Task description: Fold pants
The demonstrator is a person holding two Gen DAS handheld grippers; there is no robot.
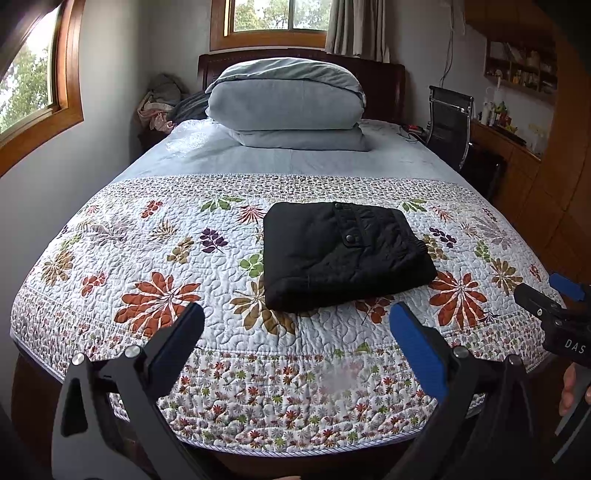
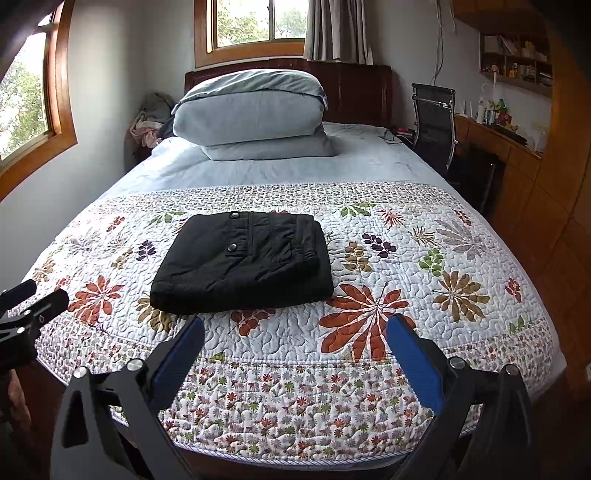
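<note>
The black pants (image 1: 341,254) lie folded into a thick square on the floral quilt (image 1: 155,258) that covers the near half of the bed, a snap placket facing up; they sit near the middle of the quilt, a little to the right in the left wrist view and a little to the left in the right wrist view. The left gripper (image 1: 297,326) hangs over the near edge of the bed with its jaws spread wide and nothing between them, well short of the pants. The right gripper (image 2: 295,339) is likewise spread wide and empty, near the same edge. Beyond the quilt a pale blue sheet (image 2: 258,170) runs to a stack of folded grey-blue bedding (image 2: 251,114) against the dark wooden headboard (image 2: 354,92). Wood-framed windows (image 2: 255,22) sit on the far and left walls, with a curtain (image 2: 336,29) by the far one. To the right stand a black mesh chair (image 2: 432,122), a wooden desk (image 2: 502,147) and wall shelves (image 2: 517,62).
</note>
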